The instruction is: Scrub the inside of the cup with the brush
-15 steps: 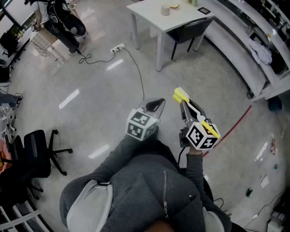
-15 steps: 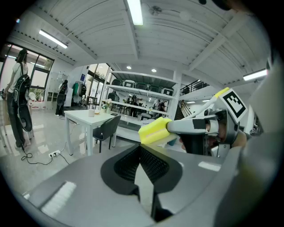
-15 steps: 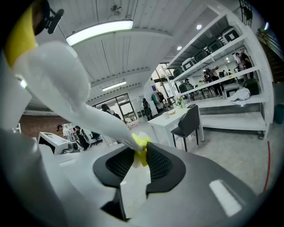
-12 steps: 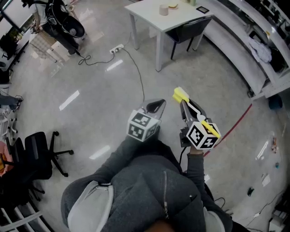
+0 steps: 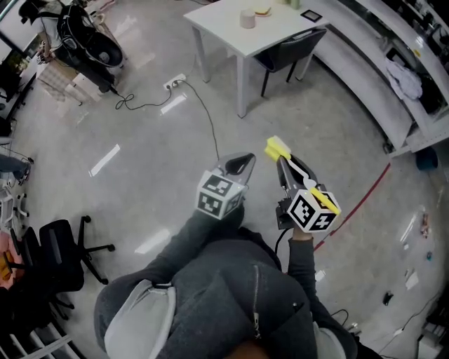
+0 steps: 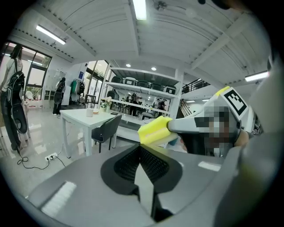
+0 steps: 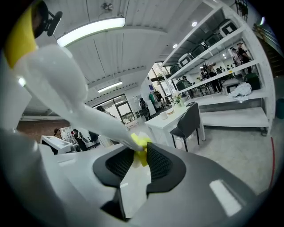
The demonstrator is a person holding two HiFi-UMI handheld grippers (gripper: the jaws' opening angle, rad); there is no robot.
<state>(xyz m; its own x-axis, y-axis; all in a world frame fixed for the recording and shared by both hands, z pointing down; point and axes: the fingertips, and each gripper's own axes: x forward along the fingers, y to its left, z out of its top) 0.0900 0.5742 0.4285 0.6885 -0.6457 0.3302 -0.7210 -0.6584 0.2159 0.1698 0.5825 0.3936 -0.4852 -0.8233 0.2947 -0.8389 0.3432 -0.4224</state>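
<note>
- Grey polished floor fills most of the head view. The person stands on it, well apart from the furniture.
- White rectangular worktop is at 12 o'clock, far up the head view, with a dark chair tucked in at its 4 o'clock side.
- Left gripper is near the frame centre, pointing towards 12 o'clock. Its jaws are fully together with nothing between them.
- Right gripper is at 3 o'clock of the left one, just beside it. Its jaws are clamped on the white-and-yellow brush.
- The grip sits close to the yellow head, which pokes out ahead. The white handle runs back over the gripper.
- Small pale round cup stands upright on the worktop, near the middle. A small flat item is just beside it at 2 o'clock, and I can't tell what it is.
- Progress: the brush is in hand, so that part is done. The cup is untouched and well apart from both grippers, and scrubbing has not begun.
- Left to do, by my judgement: close in on the worktop, steady or lift the cup with the free left jaws, put the brush head inside and scrub. The grip so near the head may limit reach into the cup.
</note>
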